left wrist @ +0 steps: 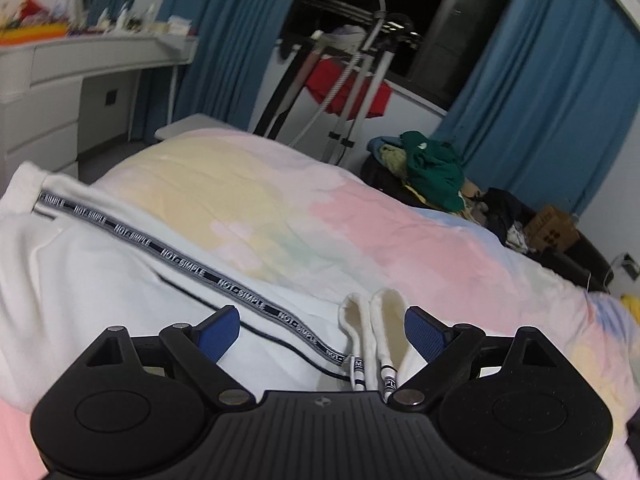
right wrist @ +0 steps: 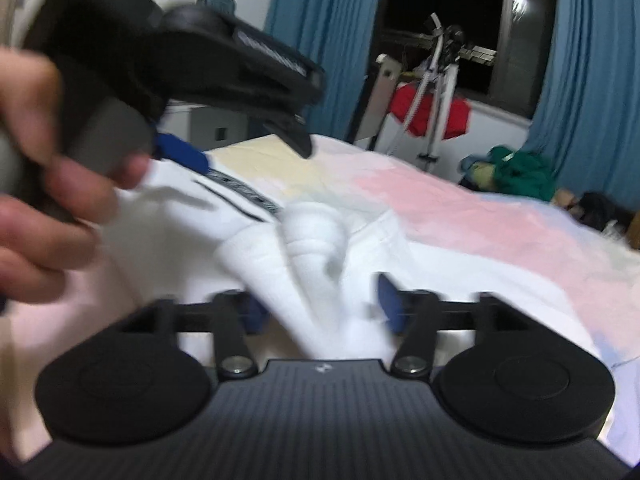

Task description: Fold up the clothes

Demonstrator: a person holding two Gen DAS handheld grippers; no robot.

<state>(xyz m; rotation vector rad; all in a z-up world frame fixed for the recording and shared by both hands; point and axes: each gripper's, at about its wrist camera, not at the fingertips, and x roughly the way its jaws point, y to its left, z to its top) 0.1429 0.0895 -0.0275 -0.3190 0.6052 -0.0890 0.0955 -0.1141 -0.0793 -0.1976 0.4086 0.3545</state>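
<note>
A white garment (left wrist: 100, 272) with a dark "NOT-SIMPLE" tape stripe (left wrist: 180, 260) lies on the pastel bed cover (left wrist: 360, 220). My left gripper (left wrist: 322, 330) is open just above it, blue pads (left wrist: 426, 334) wide apart, with a folded white cuff (left wrist: 376, 320) standing between them near the right pad. In the right wrist view the white garment (right wrist: 320, 248) is bunched up between the open fingers of my right gripper (right wrist: 322, 306). The left gripper (right wrist: 180, 80), held by a hand, hovers at upper left over the stripe. This view is blurred.
A clothes rack with a red cloth (left wrist: 348, 88) stands beyond the bed. A pile of green and dark clothes (left wrist: 432, 168) sits at the bed's right. A grey dresser (left wrist: 60, 92) is at left. Blue curtains (left wrist: 540, 100) flank a dark window.
</note>
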